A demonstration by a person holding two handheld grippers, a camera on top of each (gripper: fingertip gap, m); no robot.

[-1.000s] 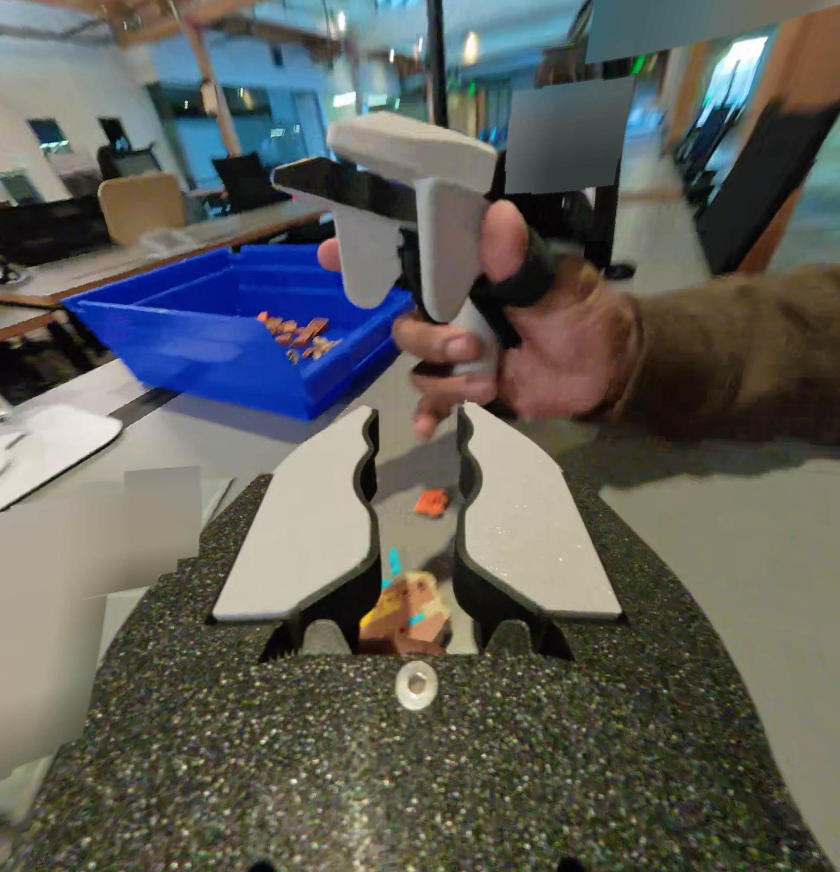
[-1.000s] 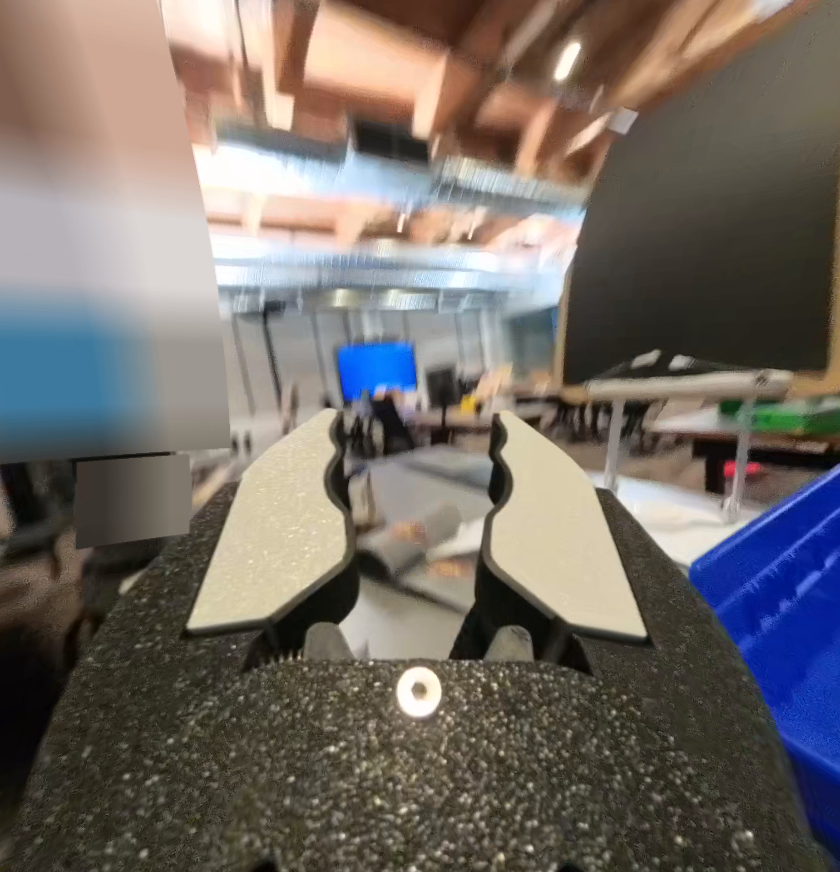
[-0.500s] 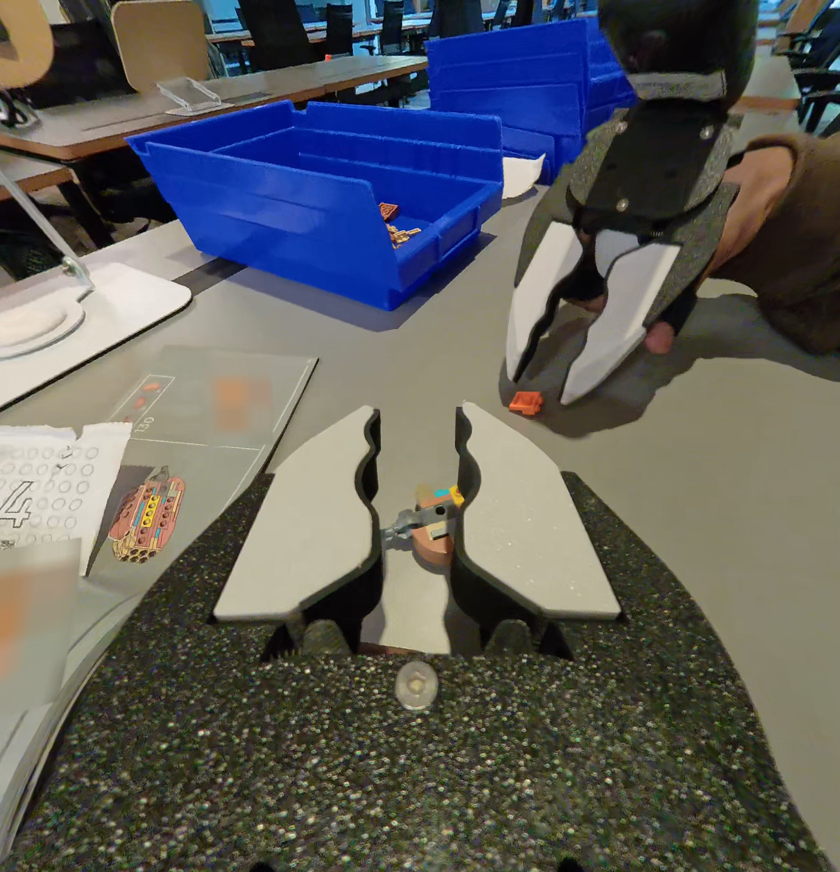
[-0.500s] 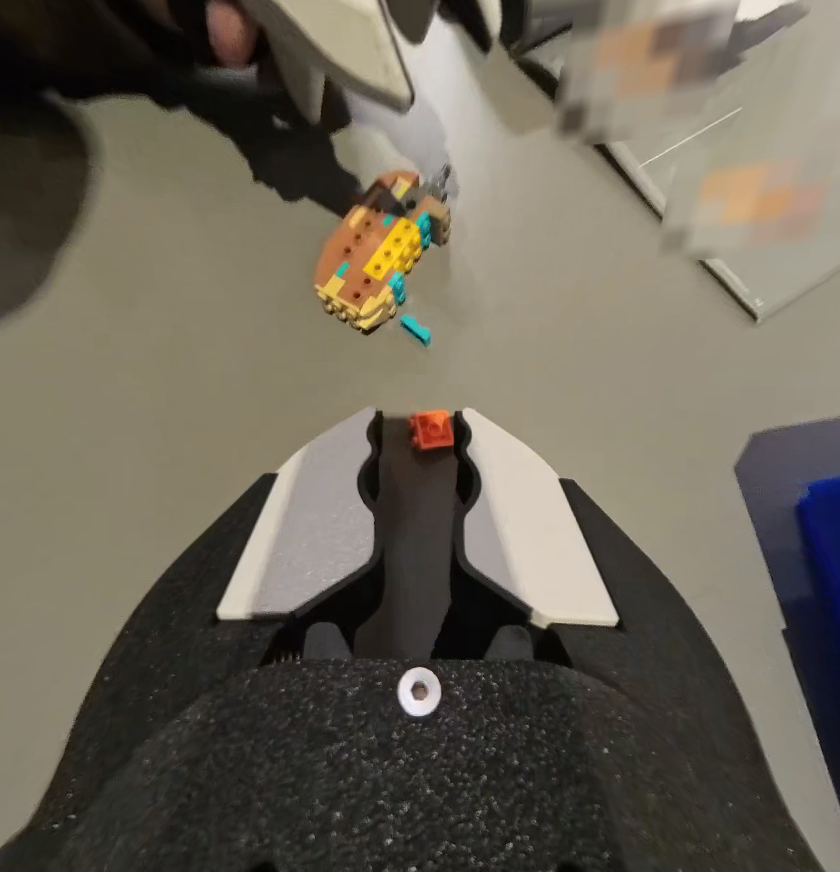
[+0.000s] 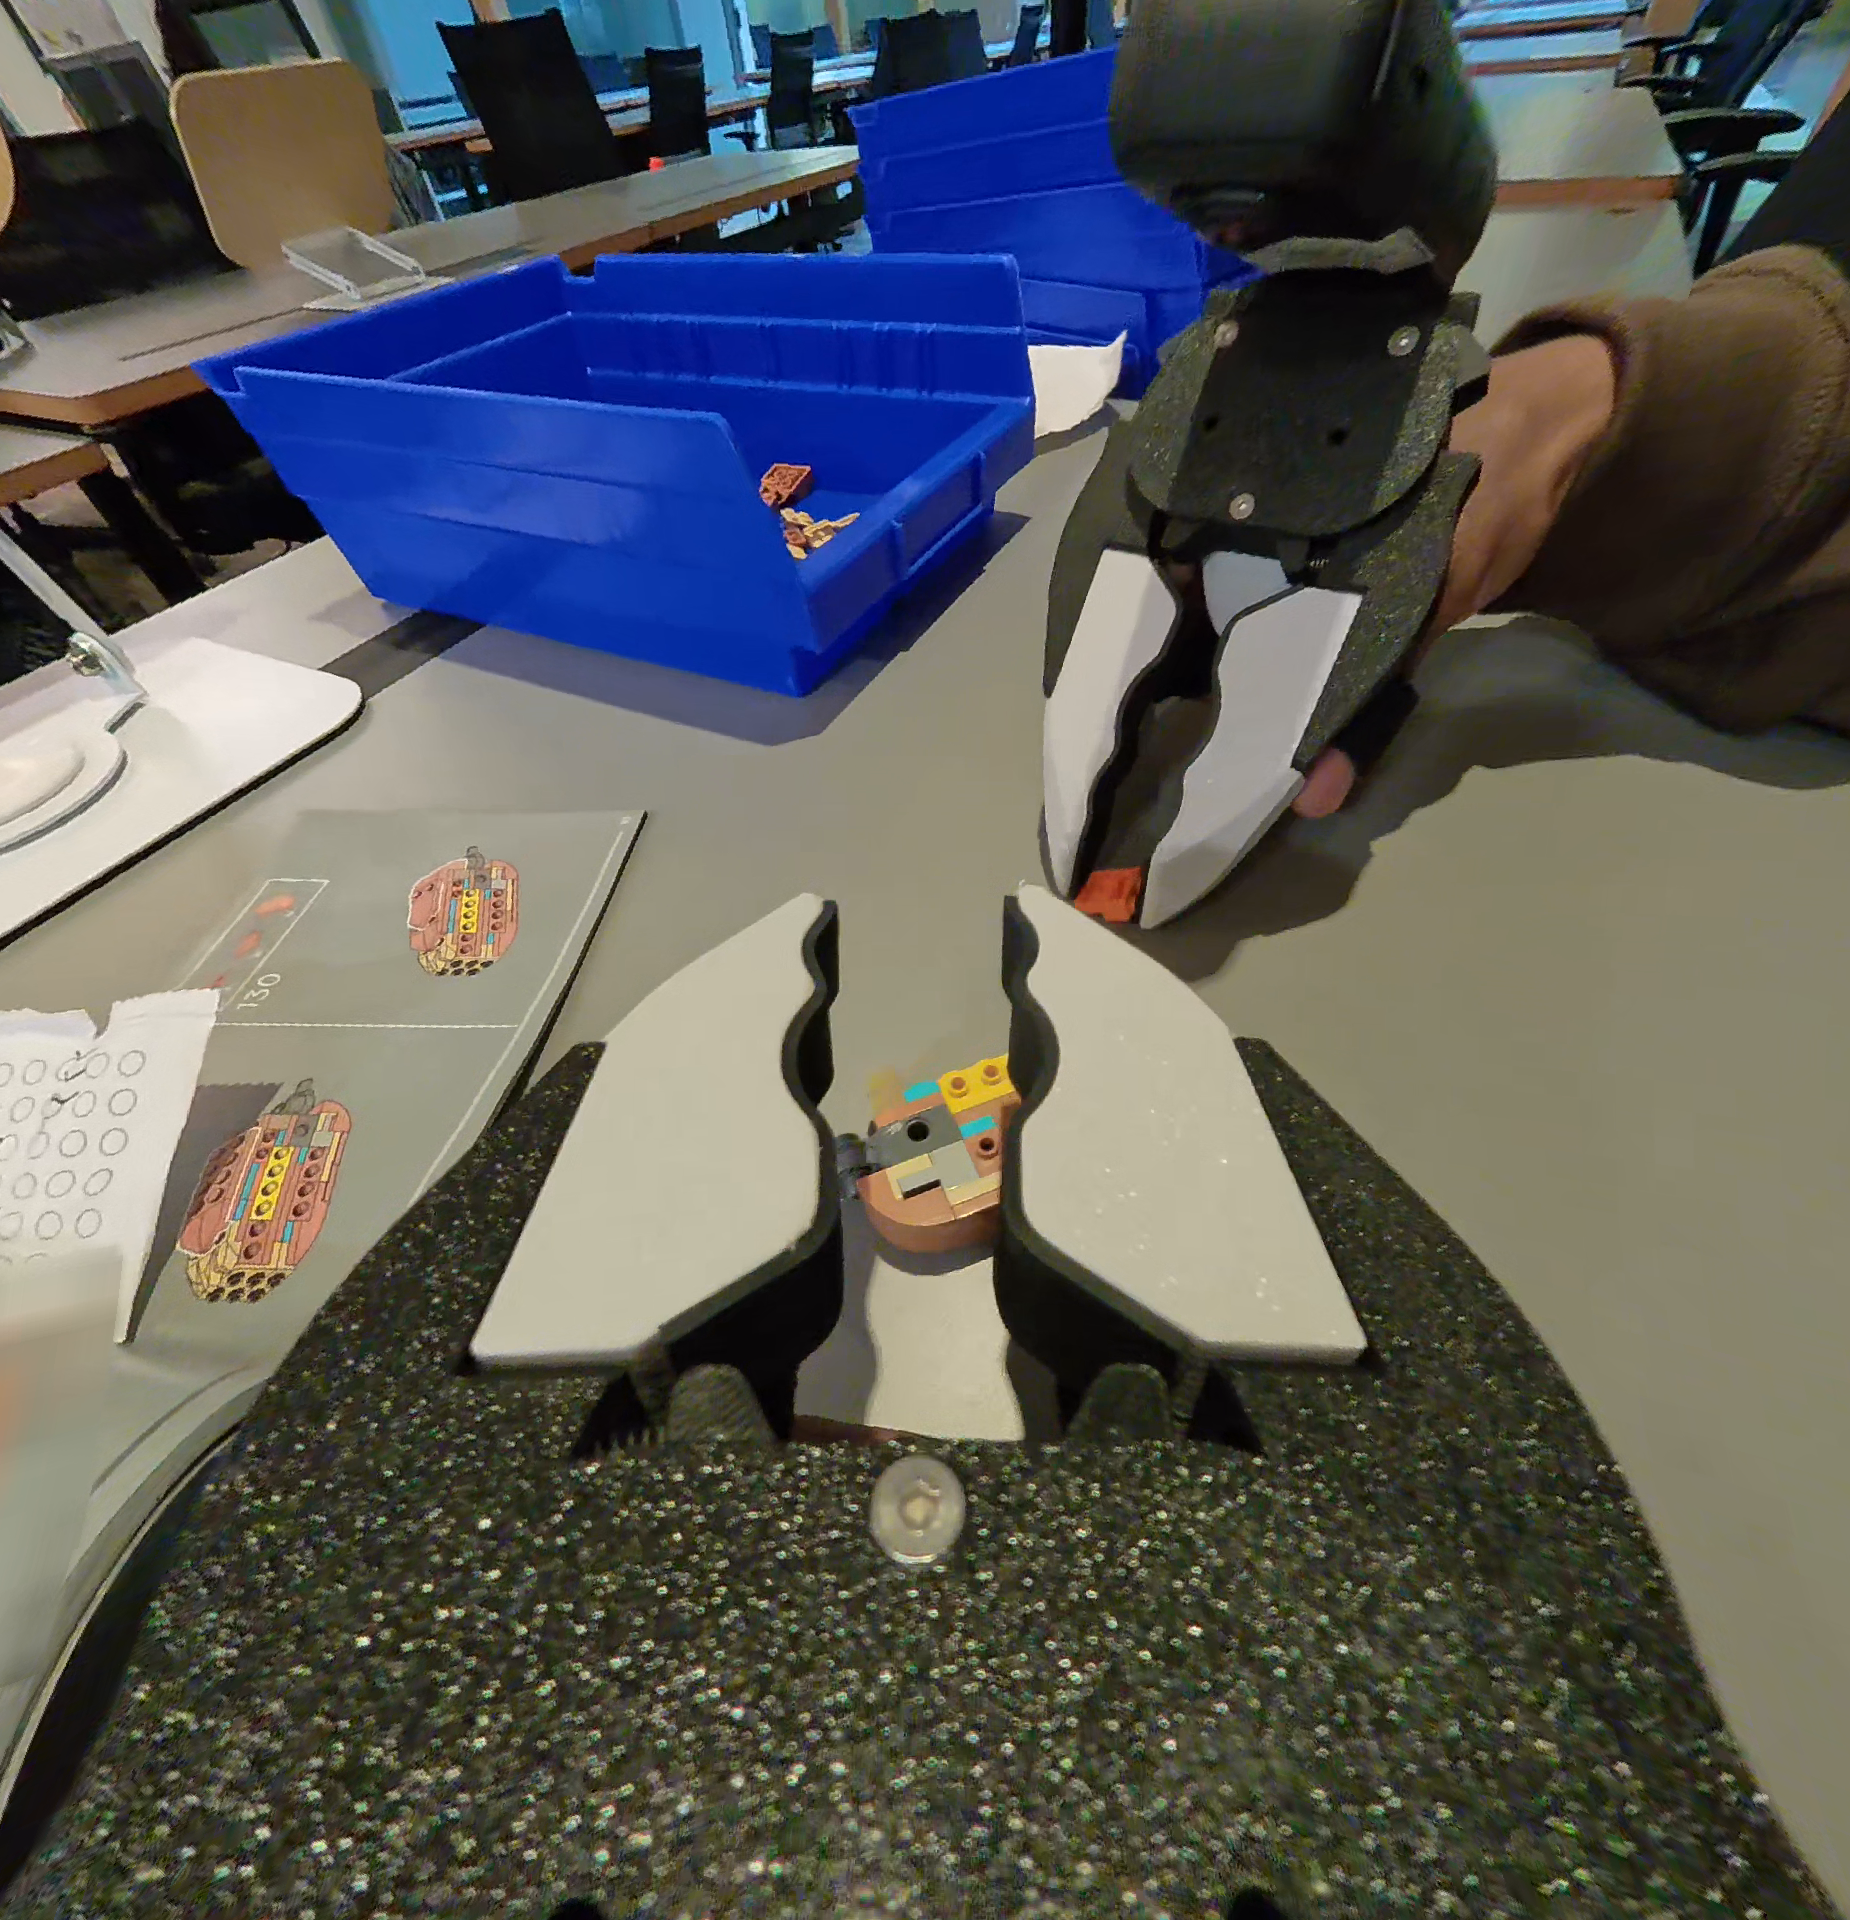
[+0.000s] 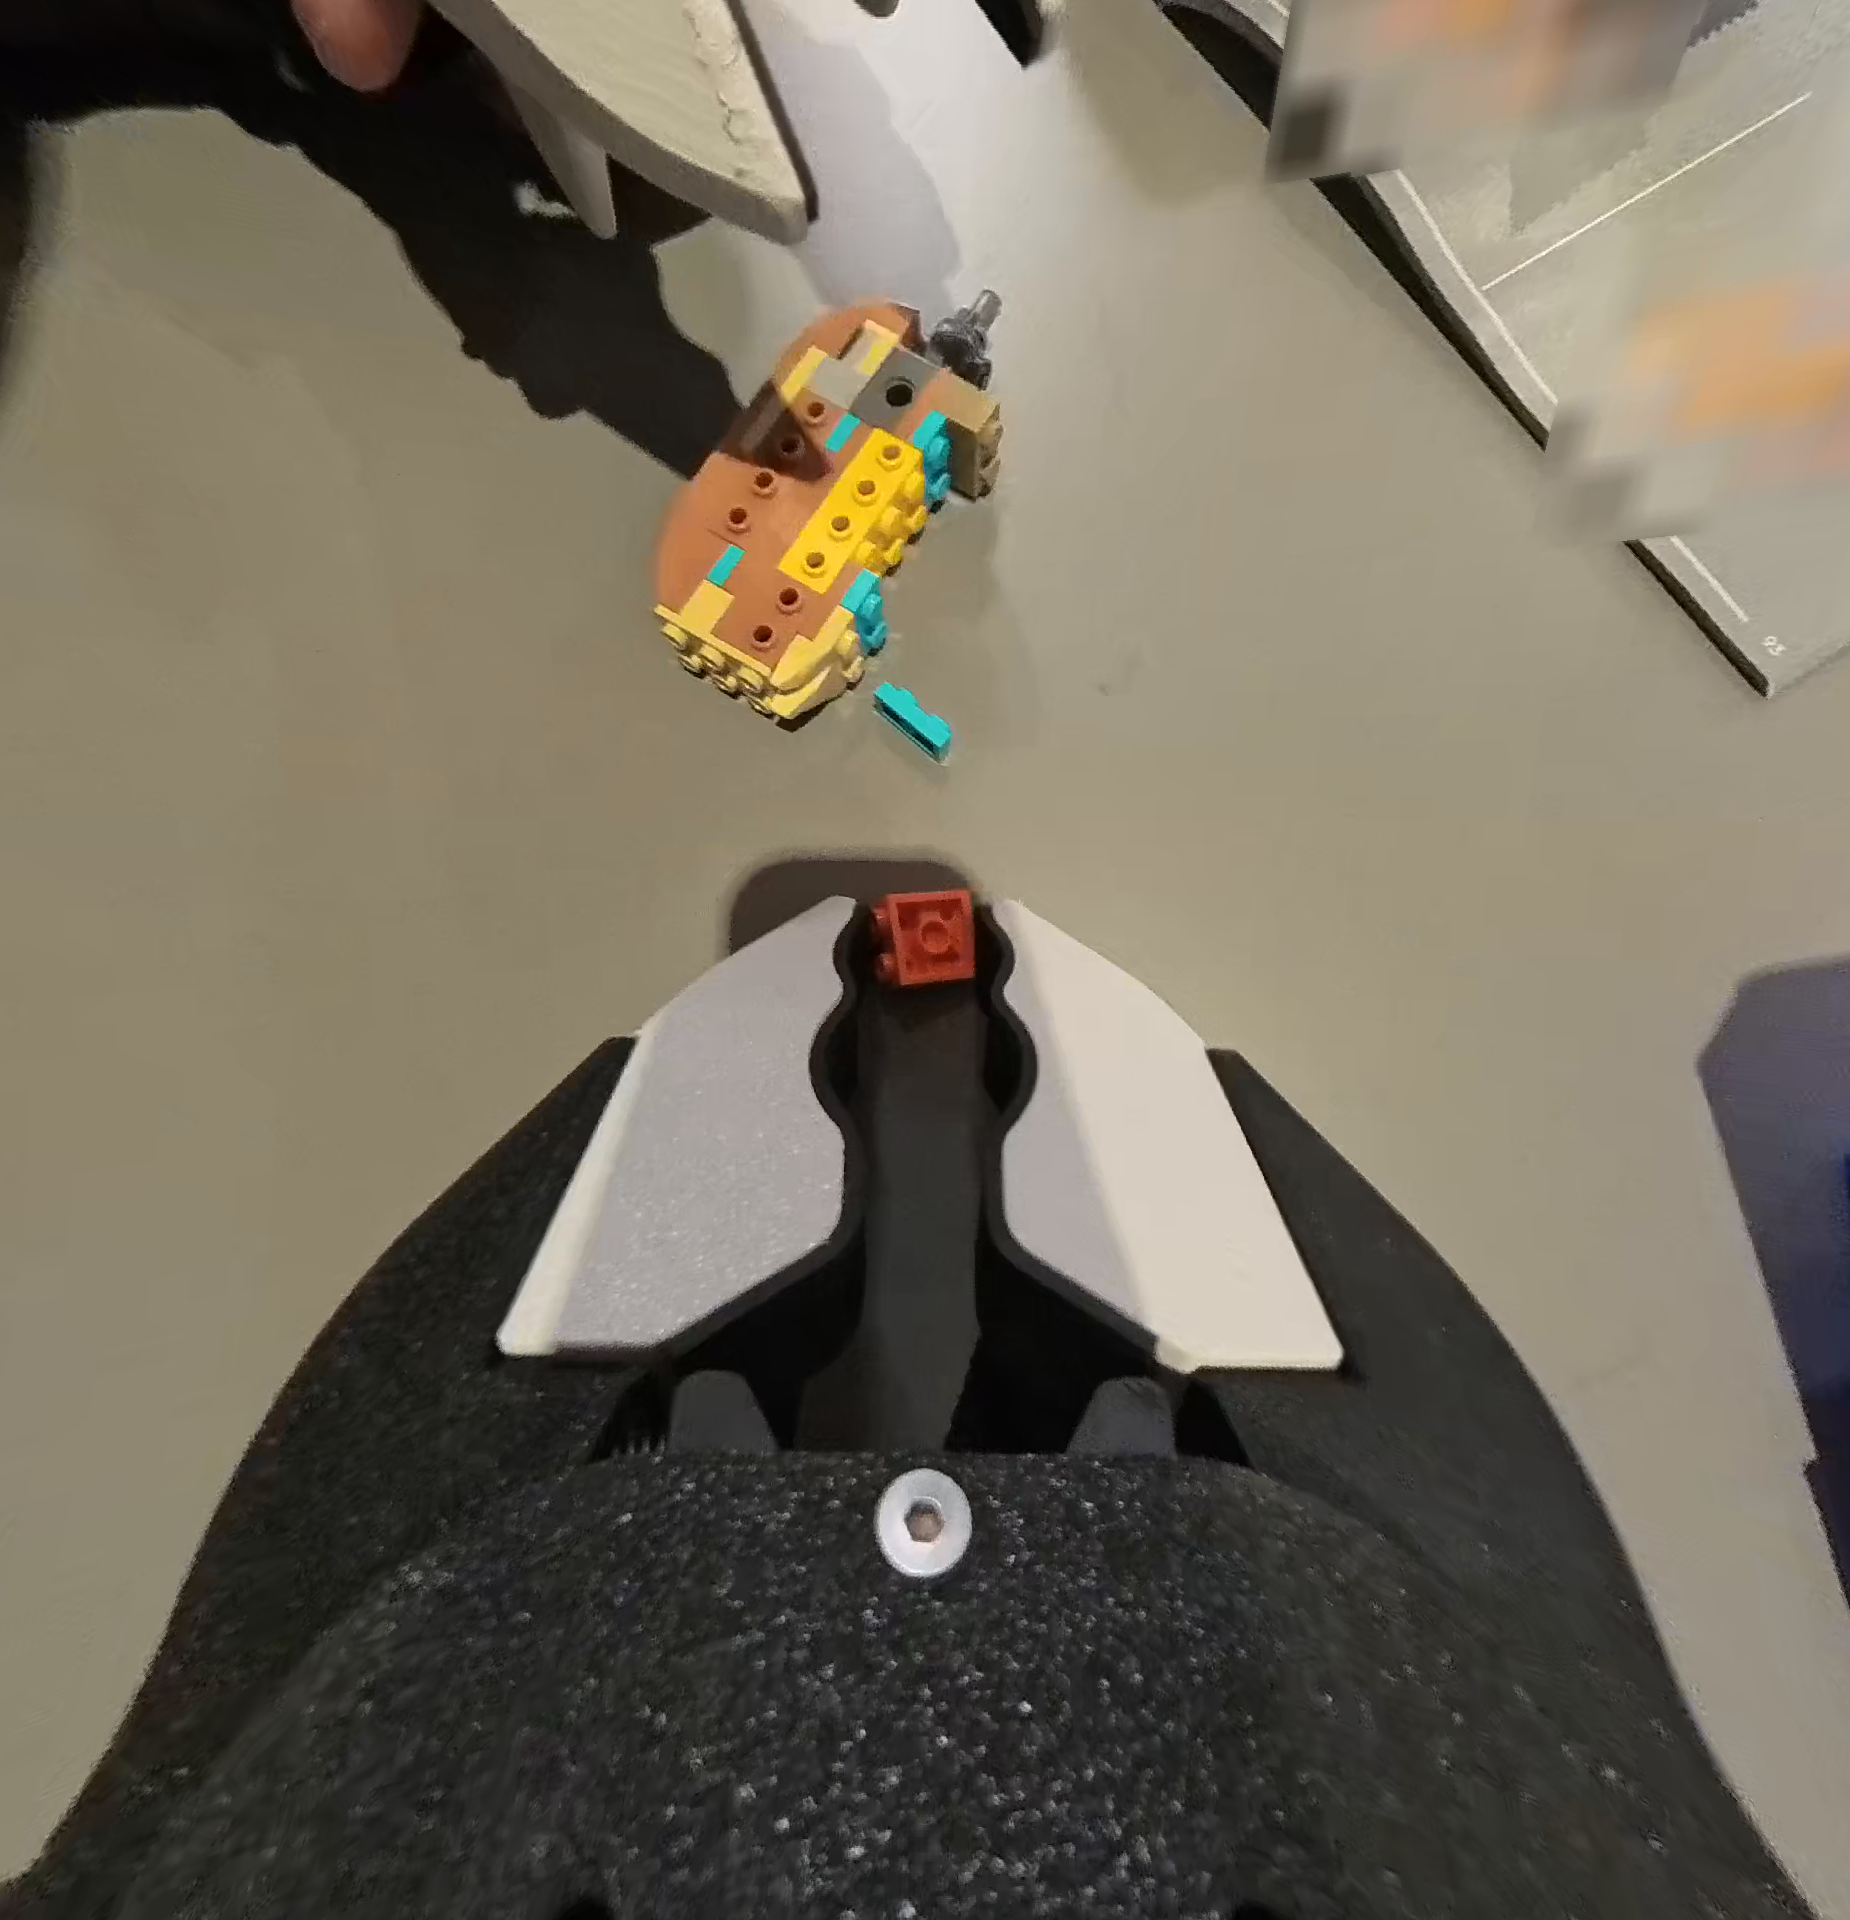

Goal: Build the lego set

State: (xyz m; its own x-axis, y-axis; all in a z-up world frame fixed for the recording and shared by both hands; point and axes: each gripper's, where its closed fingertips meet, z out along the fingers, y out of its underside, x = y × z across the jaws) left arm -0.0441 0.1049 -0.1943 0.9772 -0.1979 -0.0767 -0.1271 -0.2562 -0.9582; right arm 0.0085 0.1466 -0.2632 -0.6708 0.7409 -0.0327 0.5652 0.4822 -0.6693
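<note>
A partly built lego model (image 6: 807,520), brown, yellow and tan with teal bits, lies on the grey table (image 6: 277,727). In the left wrist view it shows low between my fingers (image 5: 936,1169). My left gripper (image 5: 921,904) is open and hovers over the model without touching it. A small red brick (image 6: 926,940) sits on the table. My right gripper (image 6: 926,914) points down with its tips closed against both sides of that brick, as the left wrist view (image 5: 1108,899) also shows. A loose teal piece (image 6: 910,717) lies beside the model.
An open instruction booklet (image 5: 381,1039) and a white paper sheet (image 5: 48,1122) lie at the left. A blue bin (image 5: 588,499) holding several brown pieces (image 5: 801,509) stands behind, with more blue bins (image 5: 1004,177) farther back. A white flat stand base (image 5: 173,727) is at far left. The left gripper's tips are roughly 10 centimetres from the right gripper's.
My right gripper swung down from pointing across the room to the red brick, and its jaws narrowed around it. My left gripper drew back slightly, so the model shows between its open fingers.
</note>
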